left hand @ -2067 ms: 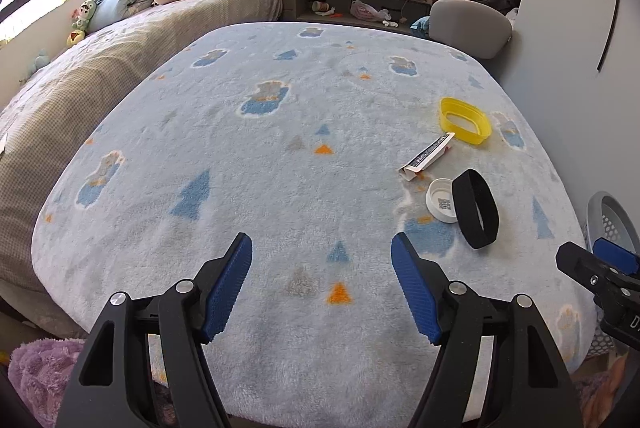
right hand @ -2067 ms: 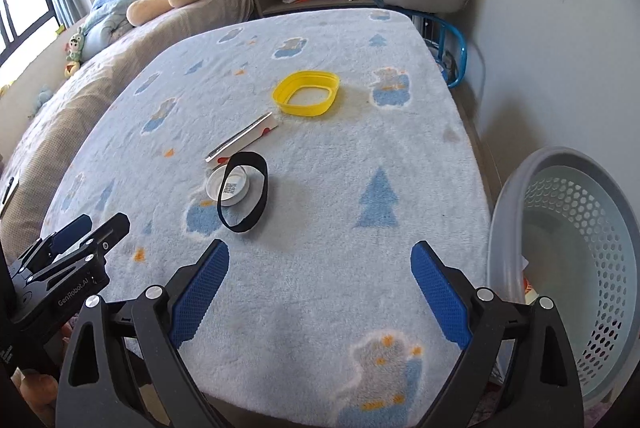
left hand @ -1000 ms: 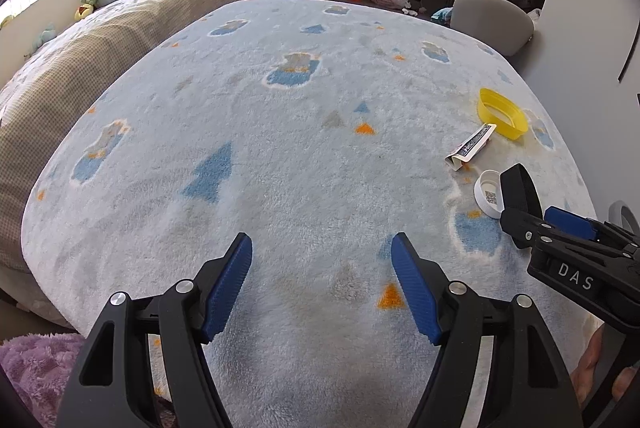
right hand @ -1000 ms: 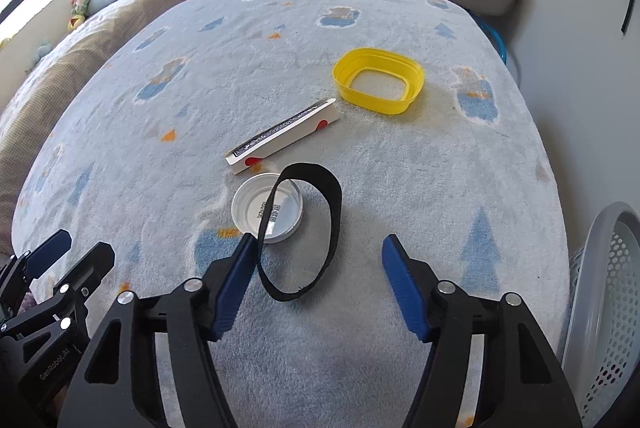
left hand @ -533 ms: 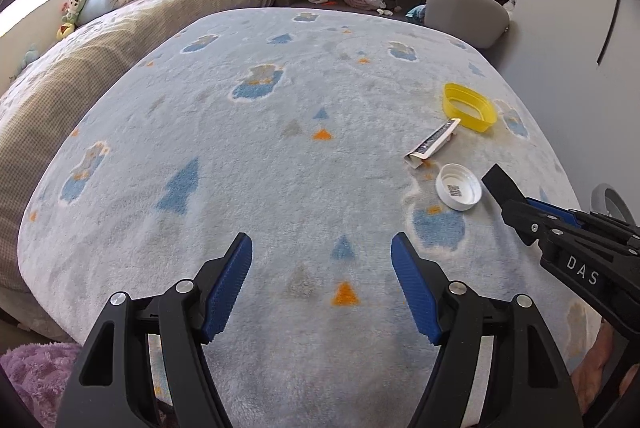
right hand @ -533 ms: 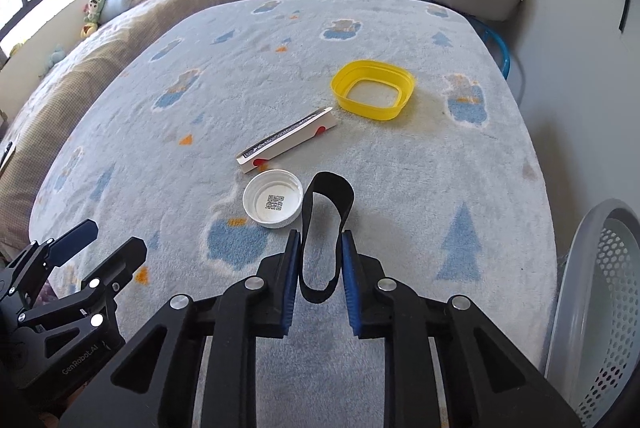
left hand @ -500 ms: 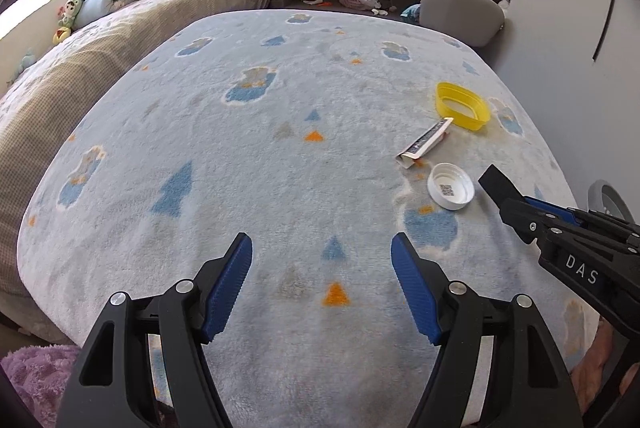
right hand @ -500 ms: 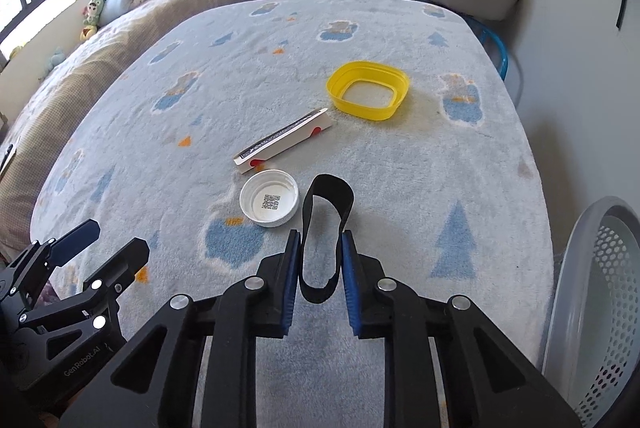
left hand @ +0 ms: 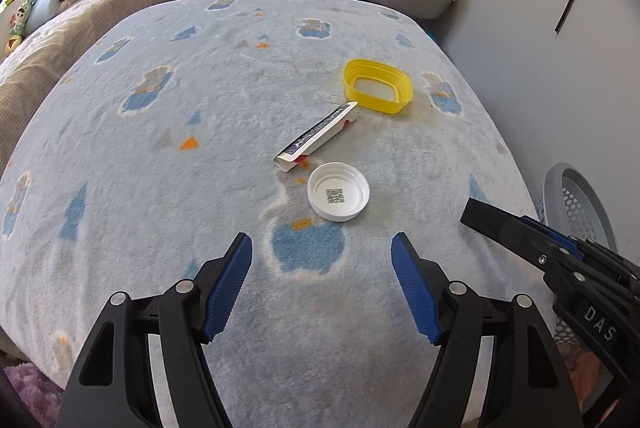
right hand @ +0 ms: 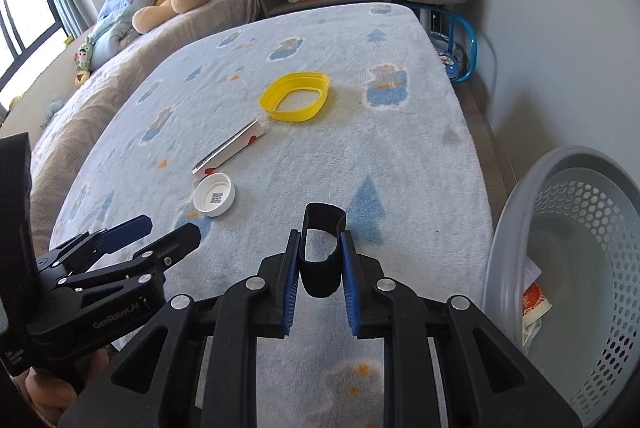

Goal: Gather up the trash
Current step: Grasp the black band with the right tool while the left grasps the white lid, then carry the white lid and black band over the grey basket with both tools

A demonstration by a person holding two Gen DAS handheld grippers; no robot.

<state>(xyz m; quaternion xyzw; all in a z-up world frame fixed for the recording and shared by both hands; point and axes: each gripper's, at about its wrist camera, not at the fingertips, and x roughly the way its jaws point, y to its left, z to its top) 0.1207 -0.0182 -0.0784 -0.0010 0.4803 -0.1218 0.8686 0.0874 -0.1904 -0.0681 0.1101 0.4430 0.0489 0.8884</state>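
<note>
Right gripper is clamping the black band upright, presumably carrying it to the basket, while left gripper is hanging apart, empty, near the white cap.

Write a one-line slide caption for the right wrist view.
Right hand-held gripper clamps a black band beside the mesh basket.

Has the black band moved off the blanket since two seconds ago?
Yes. The black band was lying against the white cap; now the right gripper holds it lifted, toward the basket.
</note>
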